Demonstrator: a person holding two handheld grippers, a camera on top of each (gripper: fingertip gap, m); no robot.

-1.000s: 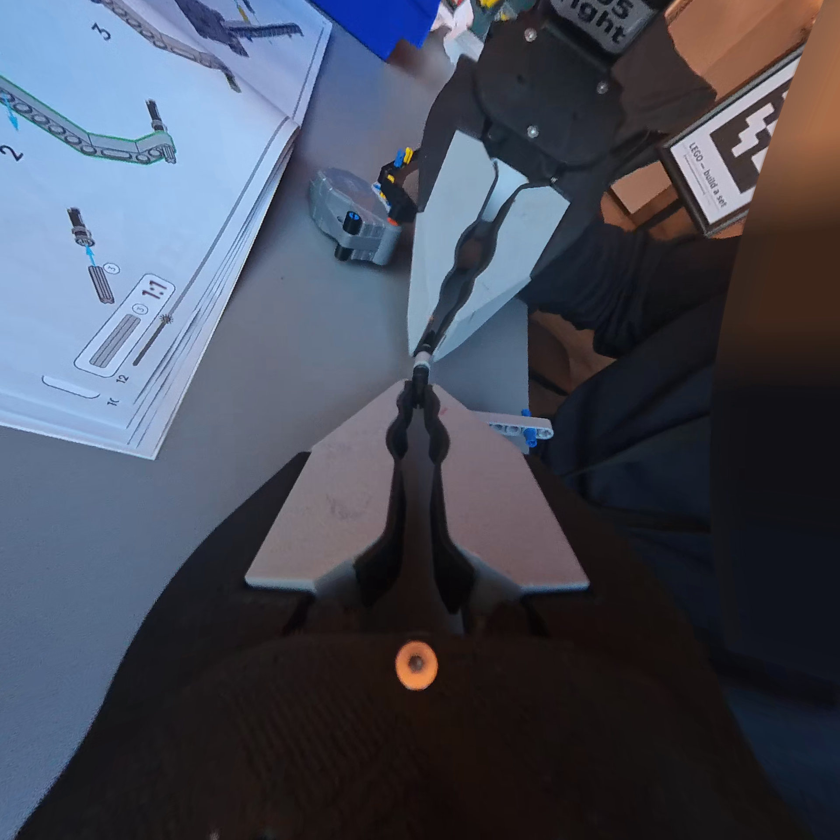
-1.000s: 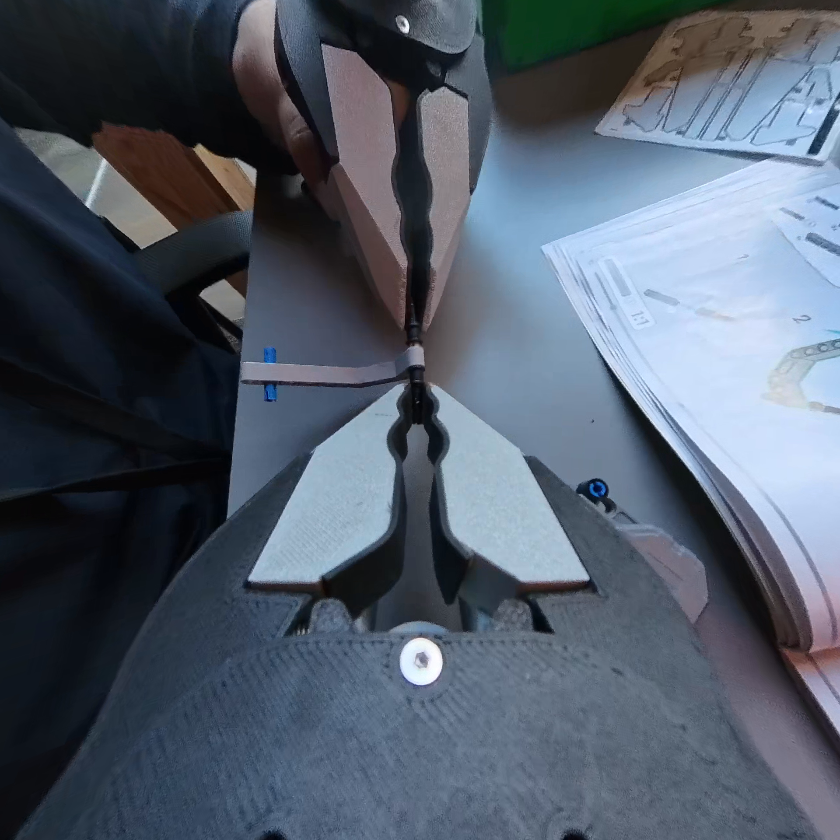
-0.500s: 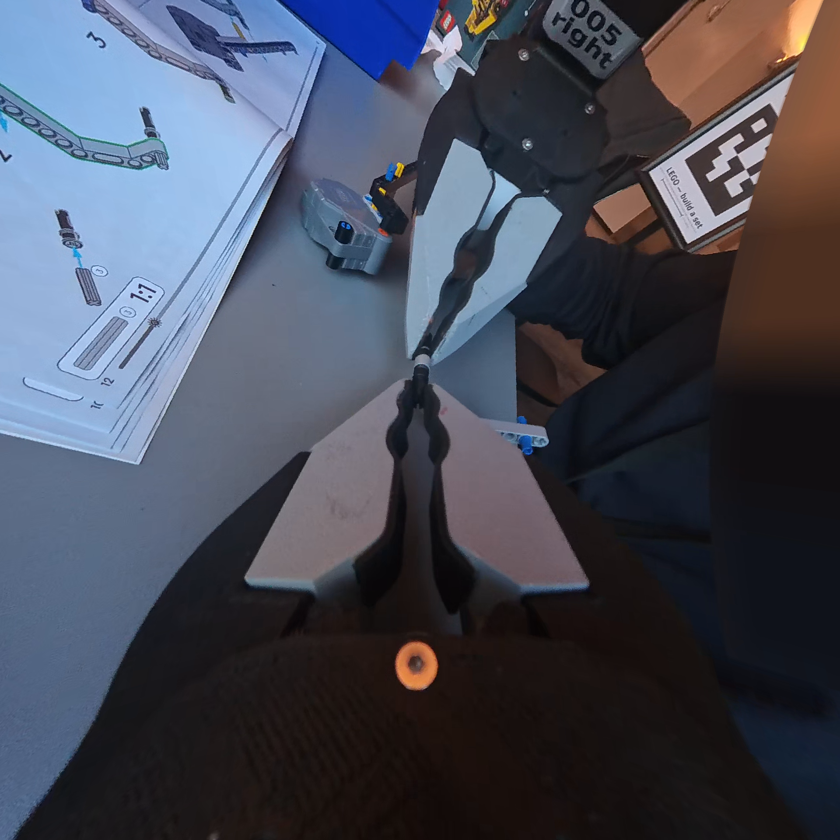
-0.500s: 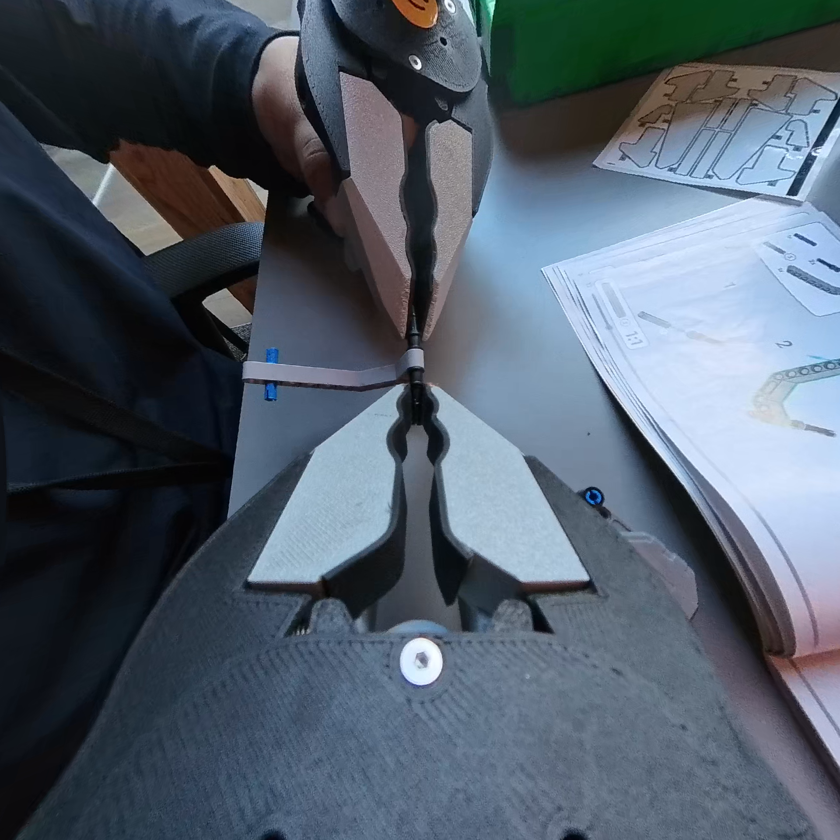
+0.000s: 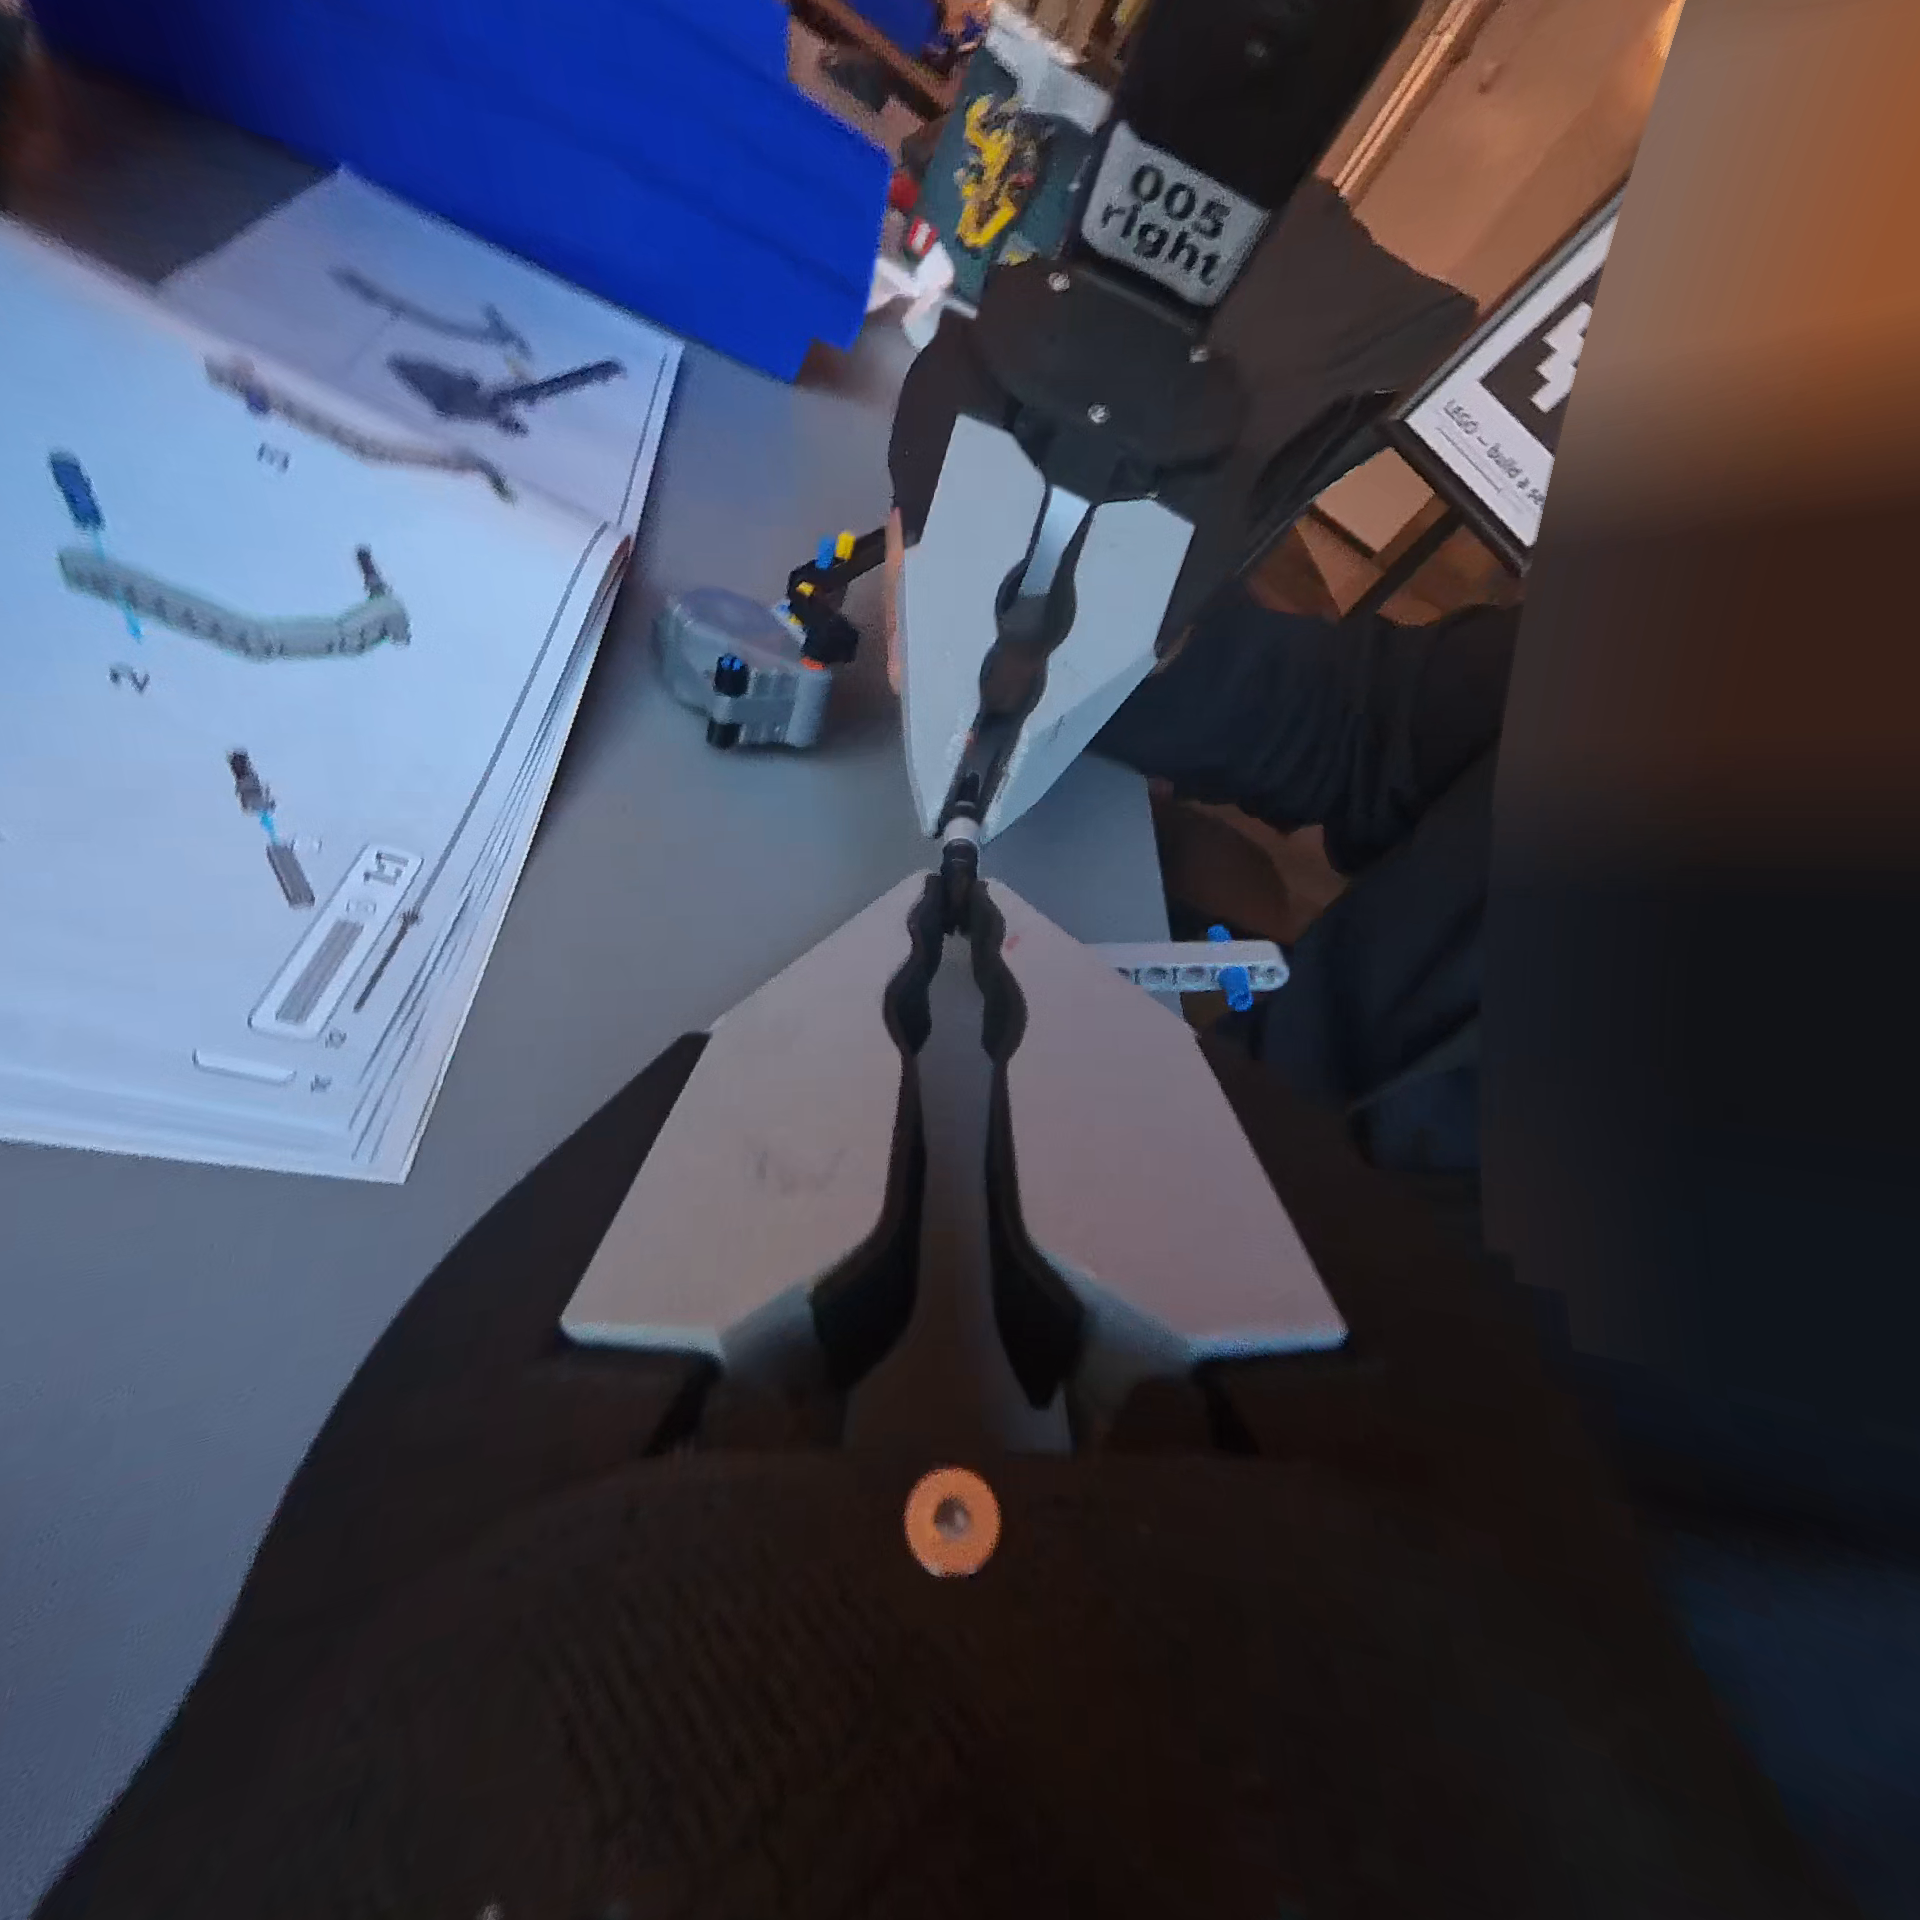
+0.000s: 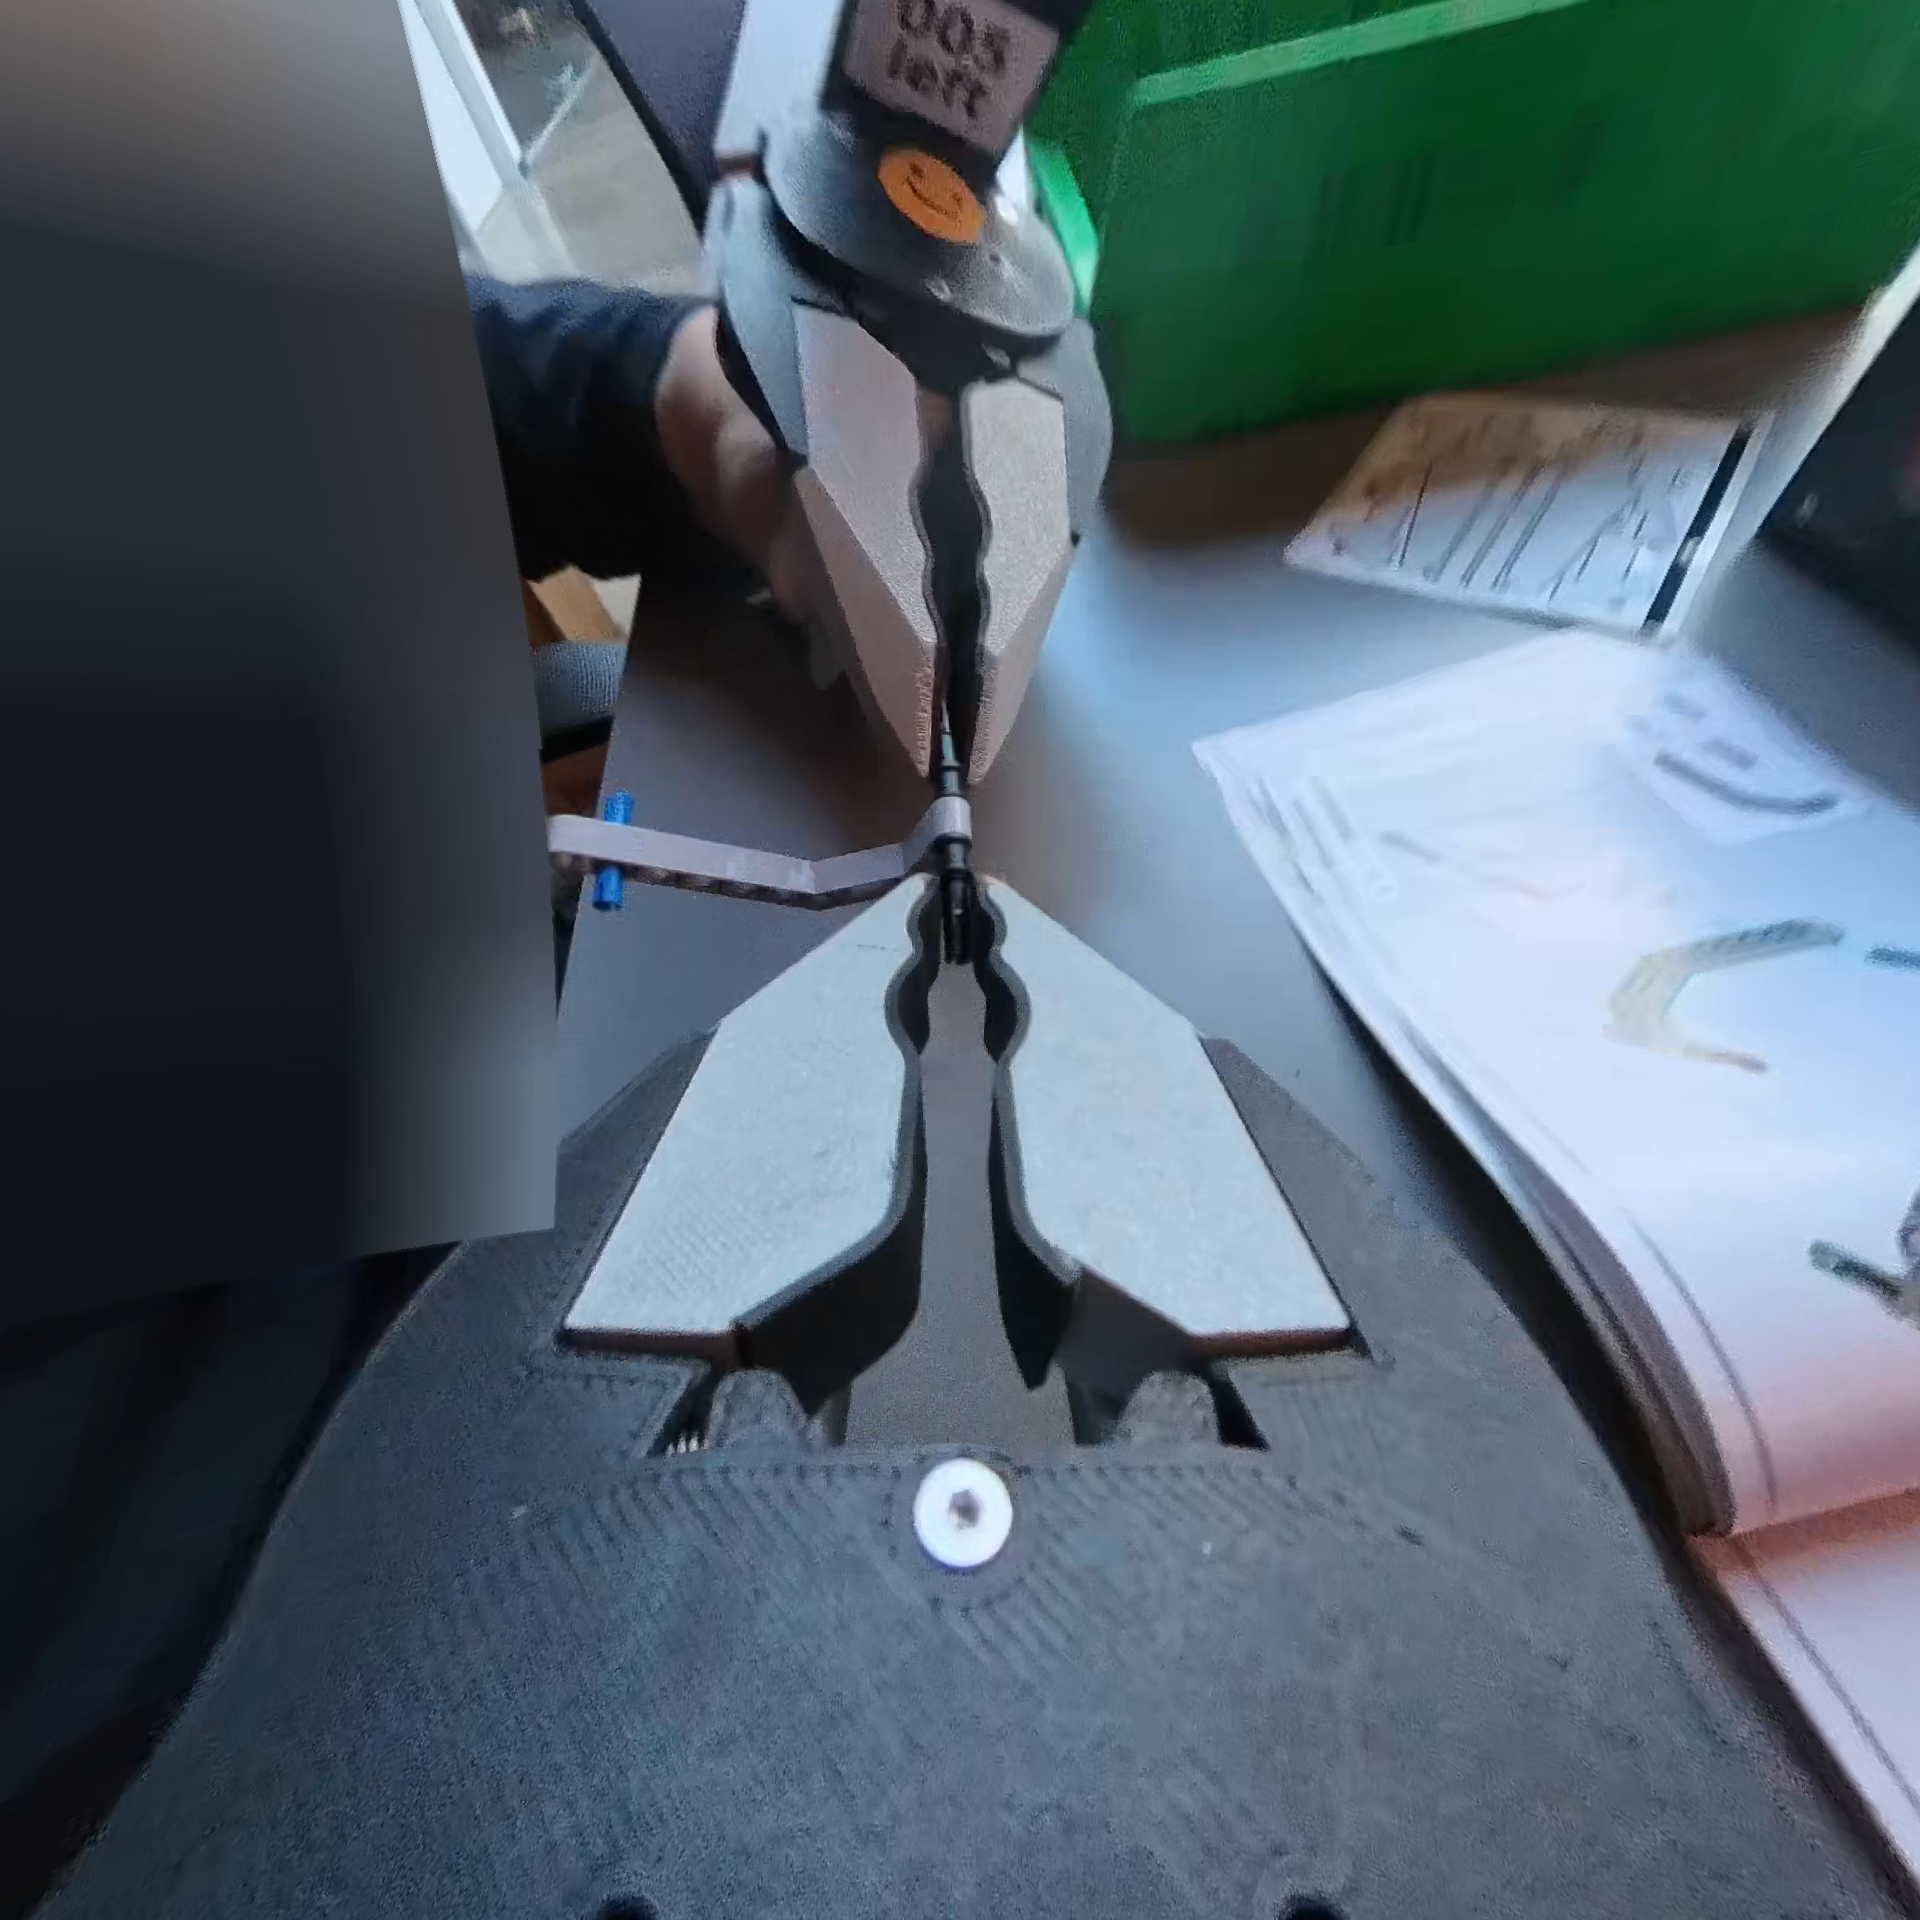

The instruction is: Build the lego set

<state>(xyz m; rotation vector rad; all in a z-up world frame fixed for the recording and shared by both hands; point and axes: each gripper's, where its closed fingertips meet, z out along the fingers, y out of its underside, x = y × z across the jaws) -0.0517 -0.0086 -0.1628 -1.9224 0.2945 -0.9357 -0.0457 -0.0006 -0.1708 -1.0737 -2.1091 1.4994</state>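
My two grippers meet tip to tip above the grey table's near edge. My left gripper [image 5: 956, 883] is shut on one end of a thin black axle [image 6: 952, 868]. My right gripper [image 6: 954, 899] is shut on the other end. It also shows in the left wrist view [image 5: 961, 816], as the left gripper does in the right wrist view [image 6: 951, 753]. A bent grey beam [image 6: 727, 857] sits on the axle between the tips and sticks out sideways past the table edge, with a blue pin [image 6: 613, 852] near its far end. The beam [image 5: 1195, 975] shows partly in the left wrist view.
An open instruction booklet [image 5: 260, 727] lies beside the grippers. A grey motor block [image 5: 748, 675] with small coloured parts lies next to it. A blue bin [image 5: 520, 125], a green bin [image 6: 1455, 208], a sticker sheet [image 6: 1507, 520] and a marker sign [image 5: 1507, 416] stand farther off. My two grippers' fingertips are within a few centimetres of each other.
Both grippers have risen and tilted together with the axle and beam held between them, so more of the bins shows. The hold looks the same.
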